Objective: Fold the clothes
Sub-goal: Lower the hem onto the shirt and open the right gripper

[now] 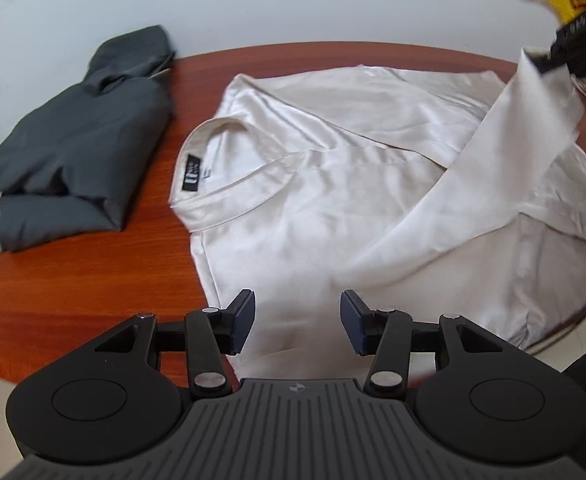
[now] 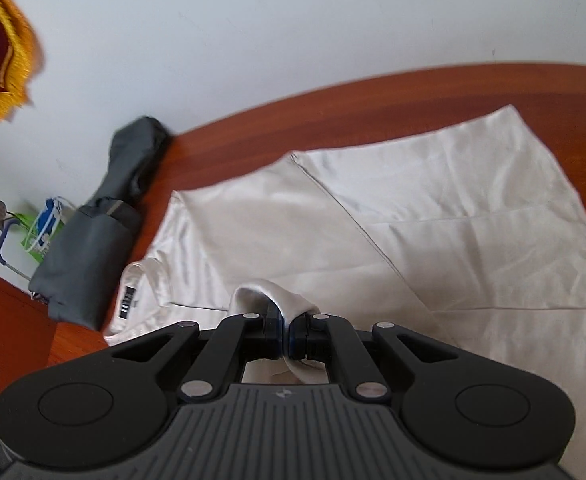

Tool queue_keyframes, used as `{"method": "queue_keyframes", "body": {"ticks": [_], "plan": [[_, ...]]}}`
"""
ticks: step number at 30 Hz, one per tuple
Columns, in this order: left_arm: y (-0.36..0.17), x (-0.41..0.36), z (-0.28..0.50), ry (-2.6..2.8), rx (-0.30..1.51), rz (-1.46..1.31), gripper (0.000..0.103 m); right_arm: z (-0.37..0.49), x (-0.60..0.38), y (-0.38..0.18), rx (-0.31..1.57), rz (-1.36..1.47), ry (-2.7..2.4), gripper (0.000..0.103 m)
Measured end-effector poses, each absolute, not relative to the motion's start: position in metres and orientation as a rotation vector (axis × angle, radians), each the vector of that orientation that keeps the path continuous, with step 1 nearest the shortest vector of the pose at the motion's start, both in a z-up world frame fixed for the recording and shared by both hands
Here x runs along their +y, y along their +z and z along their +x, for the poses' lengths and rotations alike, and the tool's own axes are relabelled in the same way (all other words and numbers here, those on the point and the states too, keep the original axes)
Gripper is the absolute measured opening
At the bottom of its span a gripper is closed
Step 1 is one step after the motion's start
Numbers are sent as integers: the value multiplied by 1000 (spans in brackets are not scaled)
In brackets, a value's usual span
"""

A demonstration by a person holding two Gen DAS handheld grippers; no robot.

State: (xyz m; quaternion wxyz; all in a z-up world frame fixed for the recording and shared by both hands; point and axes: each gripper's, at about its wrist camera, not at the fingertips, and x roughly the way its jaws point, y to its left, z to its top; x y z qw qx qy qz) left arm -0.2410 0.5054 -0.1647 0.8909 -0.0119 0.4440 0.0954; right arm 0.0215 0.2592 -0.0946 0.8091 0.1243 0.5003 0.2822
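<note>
A cream satin shirt point(image 1: 333, 184) lies spread on the reddish wooden table point(image 1: 93, 272), collar with a black label toward the left. My left gripper point(image 1: 296, 322) is open and empty, low over the shirt's near edge. My right gripper point(image 2: 285, 336) is shut on the shirt's sleeve point(image 2: 261, 292) and holds it lifted above the shirt's body point(image 2: 433, 220). In the left wrist view the right gripper point(image 1: 573, 52) shows at the upper right with the sleeve point(image 1: 525, 128) stretched up from the shirt.
A folded dark grey garment point(image 1: 81, 140) lies at the table's left, near the wall; it also shows in the right wrist view point(image 2: 93, 248). A red and gold pennant point(image 2: 1, 52) hangs on the white wall. The table's back edge runs along the wall.
</note>
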Motion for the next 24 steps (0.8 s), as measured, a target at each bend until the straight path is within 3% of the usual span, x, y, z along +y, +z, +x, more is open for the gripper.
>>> {"method": "queue_keyframes", "body": {"ticks": [6,9,11,18,22,24], "plan": [[-172,491,-240,322,969,-58,51,63,269,-134,1143,201,623,8],[-173,483,-238,361,978,-64,51,79,272,-148,1162,154,633,18],[-172,475,-235,386,978,-65,51,88,274,-155,1166,114,641,31],[-170,455,-225,400,976,-61,51,99,276,-160,1161,11,653,38],[-171,448,-218,378,989,-51,51,97,274,-151,1115,-74,638,65],[-171,446,-215,364,986,-43,51,98,273,-147,1088,-109,633,69]]}}
